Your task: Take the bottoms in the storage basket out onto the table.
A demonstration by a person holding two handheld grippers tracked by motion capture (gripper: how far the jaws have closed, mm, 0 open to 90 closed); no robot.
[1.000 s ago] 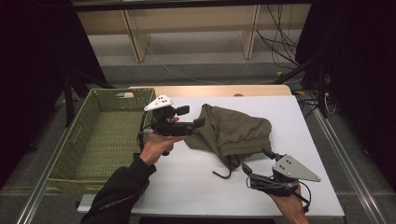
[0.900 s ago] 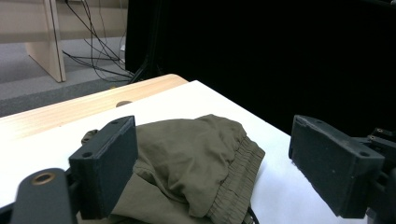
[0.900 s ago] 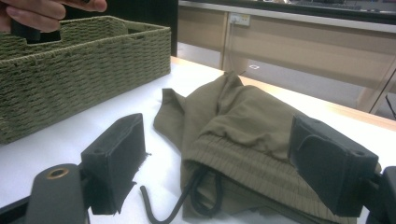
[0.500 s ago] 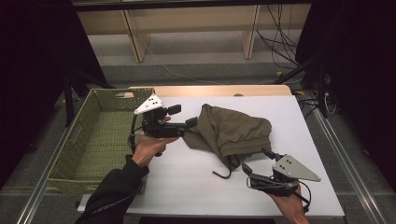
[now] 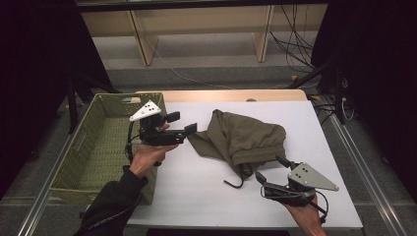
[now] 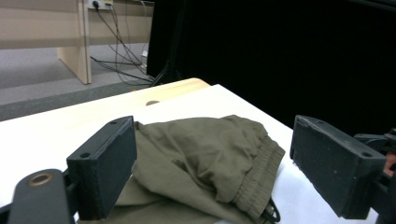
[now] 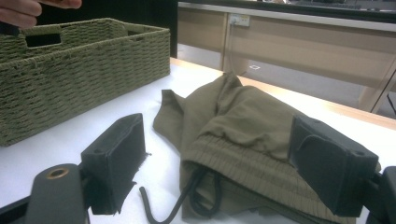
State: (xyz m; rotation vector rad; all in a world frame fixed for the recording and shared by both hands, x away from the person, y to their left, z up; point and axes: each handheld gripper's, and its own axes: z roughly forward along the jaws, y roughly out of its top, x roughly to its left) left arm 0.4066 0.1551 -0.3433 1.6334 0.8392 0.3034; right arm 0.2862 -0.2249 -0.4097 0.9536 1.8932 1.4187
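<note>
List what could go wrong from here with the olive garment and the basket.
1. The black drawstring trails loose on the table; it could snag the right hand-held gripper nearby.
2. The left hand-held gripper stands open by the olive garment; a thin pinch may slip.
3. The crumpled cloth might catch on the basket rim.

Basket (image 5: 98,147) at left edge of table (image 5: 206,191); shorts (image 5: 241,137) on table, centre, right of basket, well apart from it; drawstring (image 5: 235,183) trailing off shorts' near side onto table; left gripper (image 5: 181,124) between basket and shorts, just left of shorts; right gripper (image 5: 269,169) at near right, just near of shorts; shelves (image 5: 201,24) on floor beyond far edge.
</note>
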